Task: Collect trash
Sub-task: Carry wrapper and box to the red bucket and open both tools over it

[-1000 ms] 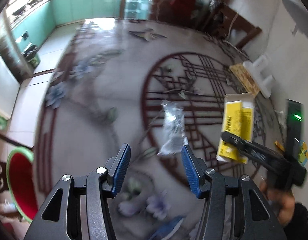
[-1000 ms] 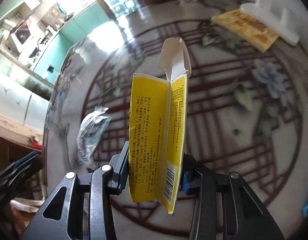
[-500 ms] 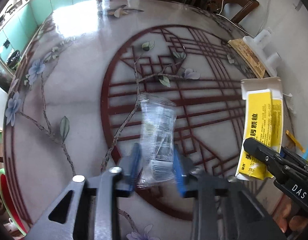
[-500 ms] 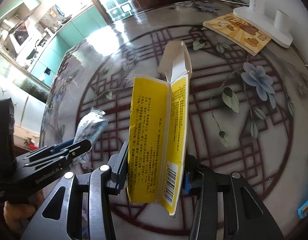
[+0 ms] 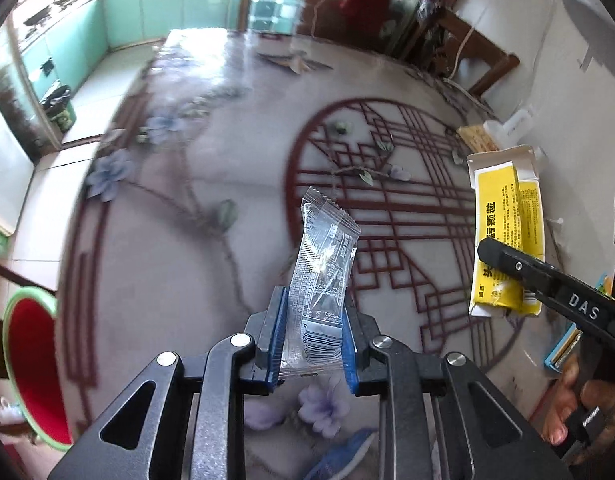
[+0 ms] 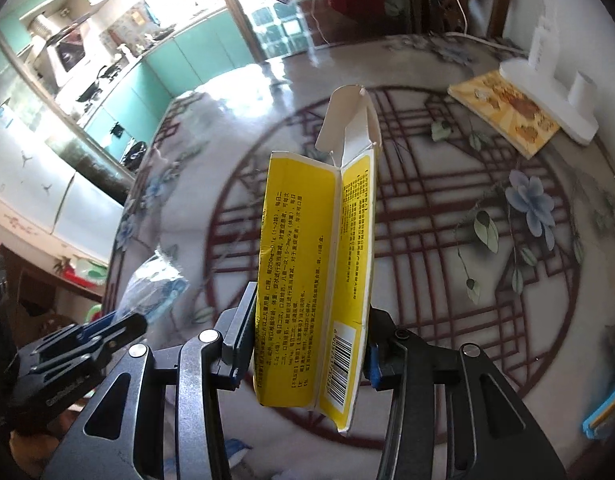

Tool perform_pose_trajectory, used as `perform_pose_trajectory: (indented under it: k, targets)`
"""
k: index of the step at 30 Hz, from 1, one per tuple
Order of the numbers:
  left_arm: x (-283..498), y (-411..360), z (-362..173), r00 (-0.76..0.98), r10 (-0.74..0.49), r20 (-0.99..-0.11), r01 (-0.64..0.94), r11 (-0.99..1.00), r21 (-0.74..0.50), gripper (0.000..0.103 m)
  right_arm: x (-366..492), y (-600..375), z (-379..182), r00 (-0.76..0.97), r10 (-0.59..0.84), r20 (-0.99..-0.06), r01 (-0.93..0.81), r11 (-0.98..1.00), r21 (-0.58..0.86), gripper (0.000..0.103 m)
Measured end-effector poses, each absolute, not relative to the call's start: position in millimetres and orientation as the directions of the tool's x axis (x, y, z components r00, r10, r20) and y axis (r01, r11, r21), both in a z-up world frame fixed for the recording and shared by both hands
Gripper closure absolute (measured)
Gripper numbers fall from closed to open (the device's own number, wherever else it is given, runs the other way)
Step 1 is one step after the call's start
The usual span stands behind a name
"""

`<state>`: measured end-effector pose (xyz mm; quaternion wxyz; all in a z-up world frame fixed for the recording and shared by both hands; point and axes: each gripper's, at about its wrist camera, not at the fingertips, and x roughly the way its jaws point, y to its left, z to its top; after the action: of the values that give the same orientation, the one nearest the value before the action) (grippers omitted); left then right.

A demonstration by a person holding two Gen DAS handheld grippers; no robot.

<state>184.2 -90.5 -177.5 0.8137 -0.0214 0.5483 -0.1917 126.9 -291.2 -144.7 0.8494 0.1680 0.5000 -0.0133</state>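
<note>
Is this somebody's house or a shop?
Most likely a home: a painted flower-pattern table, a kitchen with teal cabinets and a range hood behind it.

right tool (image 5: 555, 280): "DAS" | yellow box (image 6: 315, 280): Chinese print; barcode, digits unclear | clear wrapper (image 5: 321, 280): barcode, starts "6 926"

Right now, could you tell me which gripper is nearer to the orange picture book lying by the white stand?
Right. The right gripper, shut on the yellow box, is closer to the picture book; the left gripper, closing on the clear wrapper, sits further away.
</note>
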Motion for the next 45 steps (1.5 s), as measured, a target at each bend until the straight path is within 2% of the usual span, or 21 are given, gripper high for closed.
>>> perform_pose_trajectory:
  k: [7, 20, 45]
  targets:
    - [153.1, -51.4, -149.5, 0.391, -0.354, -0.849, 0.26, 0.928, -0.267, 0.081, 111.2, -266.9, -122.5, 0.532, 0.141, -0.835, 0.148, 0.956, 0.255, 0.06]
    - [109.9, 0.2, -132.7, 0.442, -0.361, -0.822, 0.212, 0.932, -0.295, 0.081, 90.9, -210.3, -105.2, 0.549, 0.156, -0.821, 0.05, 0.974, 0.219, 0.06]
    - [85.5, 109.9, -133.9, 0.478, -0.32, -0.818, 0.096, 0.945, -0.314, 0.081, 87.0, -107.2, -105.7, 0.526, 0.188, -0.83, -0.072, 0.982, 0.177, 0.06]
